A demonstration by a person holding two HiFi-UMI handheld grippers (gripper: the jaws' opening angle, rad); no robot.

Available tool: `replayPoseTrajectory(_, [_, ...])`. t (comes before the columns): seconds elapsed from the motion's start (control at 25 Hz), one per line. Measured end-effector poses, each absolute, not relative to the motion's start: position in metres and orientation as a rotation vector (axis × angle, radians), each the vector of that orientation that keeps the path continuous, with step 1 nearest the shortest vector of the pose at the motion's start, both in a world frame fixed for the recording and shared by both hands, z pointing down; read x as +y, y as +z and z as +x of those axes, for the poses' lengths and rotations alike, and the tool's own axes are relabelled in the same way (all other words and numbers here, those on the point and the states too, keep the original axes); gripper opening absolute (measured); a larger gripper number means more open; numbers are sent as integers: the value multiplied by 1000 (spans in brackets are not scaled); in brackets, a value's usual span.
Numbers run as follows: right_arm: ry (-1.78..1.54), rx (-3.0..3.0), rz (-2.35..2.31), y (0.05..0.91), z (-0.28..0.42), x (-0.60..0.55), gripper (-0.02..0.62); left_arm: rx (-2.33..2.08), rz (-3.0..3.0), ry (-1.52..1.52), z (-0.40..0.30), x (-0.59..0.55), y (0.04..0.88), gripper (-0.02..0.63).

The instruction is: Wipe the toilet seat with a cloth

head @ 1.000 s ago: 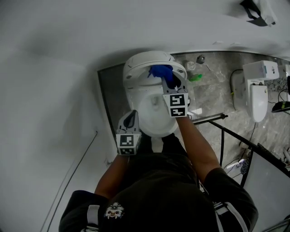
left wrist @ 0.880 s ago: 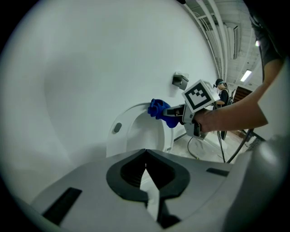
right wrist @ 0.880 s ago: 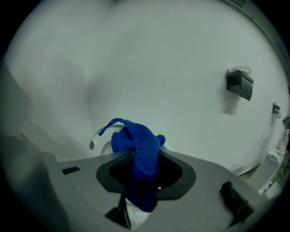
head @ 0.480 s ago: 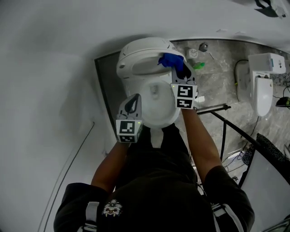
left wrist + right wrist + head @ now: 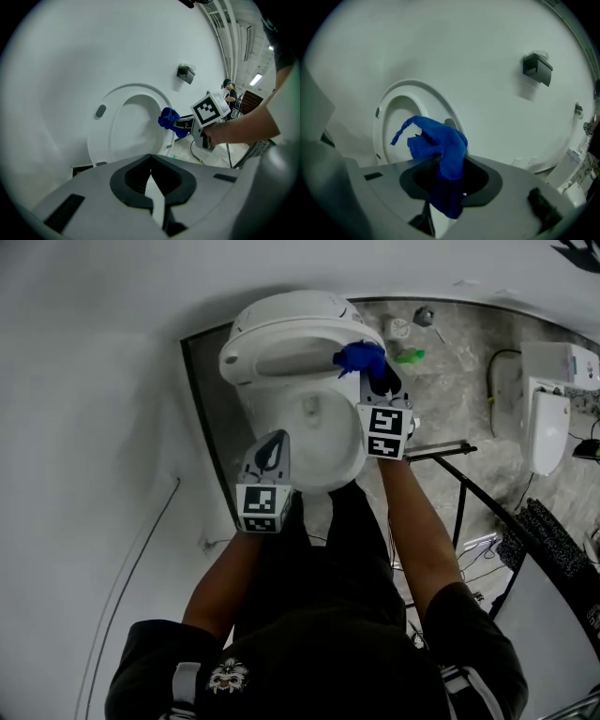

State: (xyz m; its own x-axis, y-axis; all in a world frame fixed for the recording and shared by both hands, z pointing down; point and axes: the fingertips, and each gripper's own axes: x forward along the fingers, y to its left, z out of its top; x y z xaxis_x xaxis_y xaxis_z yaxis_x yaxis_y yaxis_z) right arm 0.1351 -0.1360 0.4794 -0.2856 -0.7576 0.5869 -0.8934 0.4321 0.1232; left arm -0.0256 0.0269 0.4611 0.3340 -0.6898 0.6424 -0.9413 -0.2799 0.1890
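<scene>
The white toilet point(image 5: 309, 442) has its seat point(image 5: 281, 338) raised against the wall. My right gripper point(image 5: 372, 374) is shut on a blue cloth point(image 5: 359, 357) and holds it at the right edge of the raised seat. In the right gripper view the cloth point(image 5: 440, 145) bunches out of the jaws in front of the seat ring point(image 5: 389, 117). My left gripper point(image 5: 270, 454) hangs shut and empty over the bowl's near left rim. From the left gripper view, its shut jaws point(image 5: 151, 180) point at the seat point(image 5: 124, 129), with the cloth point(image 5: 168, 119) and the right gripper point(image 5: 185, 125) beyond.
A second white toilet point(image 5: 551, 418) stands at the far right on the marble floor. A black metal stand point(image 5: 450, 465) runs by my right arm. A green item point(image 5: 409, 356) lies behind the toilet. A black box point(image 5: 537, 69) hangs on the wall. A person point(image 5: 228, 91) stands far off.
My right gripper has carried the blue cloth from the middle of the raised seat to its right edge. The left gripper has stayed shut by the bowl's rim.
</scene>
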Motion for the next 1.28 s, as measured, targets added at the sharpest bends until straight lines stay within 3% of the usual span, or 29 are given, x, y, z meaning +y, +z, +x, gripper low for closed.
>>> replayPoseTrajectory(0.6, [492,-1957,1318,597,158,-102,123,-1415,1952,646,-32,45,520,9])
replayPoseTrajectory(1.28, [434,-1861,1053,696,125,-75,123,-1422,1857,648,-59,69,566,9])
